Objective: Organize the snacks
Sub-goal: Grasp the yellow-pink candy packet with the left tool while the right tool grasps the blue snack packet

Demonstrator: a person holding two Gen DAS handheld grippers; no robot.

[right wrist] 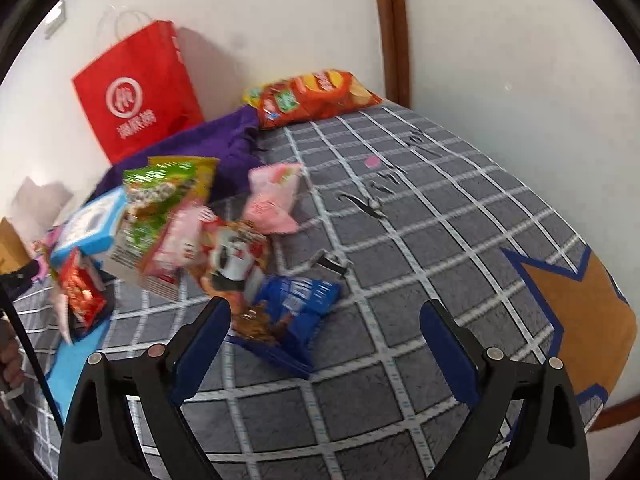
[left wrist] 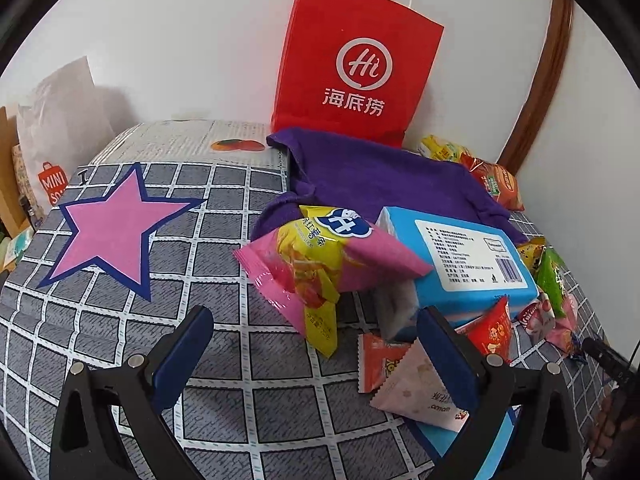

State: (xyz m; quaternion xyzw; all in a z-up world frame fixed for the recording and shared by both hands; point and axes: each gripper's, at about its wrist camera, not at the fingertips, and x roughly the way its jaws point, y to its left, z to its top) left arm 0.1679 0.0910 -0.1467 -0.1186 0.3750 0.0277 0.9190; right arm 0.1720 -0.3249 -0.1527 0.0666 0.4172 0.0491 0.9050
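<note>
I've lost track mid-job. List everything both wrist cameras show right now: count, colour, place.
paper bag: one, red, standing against the wall
purple cloth: one, lying in front of the bag
blue box: one, light blue with a white label, resting on the snack pile
pink-and-yellow snack bag: one, leaning on the box
chip bag: one, orange-red, far table edge by the wall
green snack bag: one, beside the box
blue snack pack: one, just ahead of the right gripper
pink star: one, printed on the checked tablecloth
left gripper: open, nothing between its fingers
right gripper: open, over the blue pack
</note>
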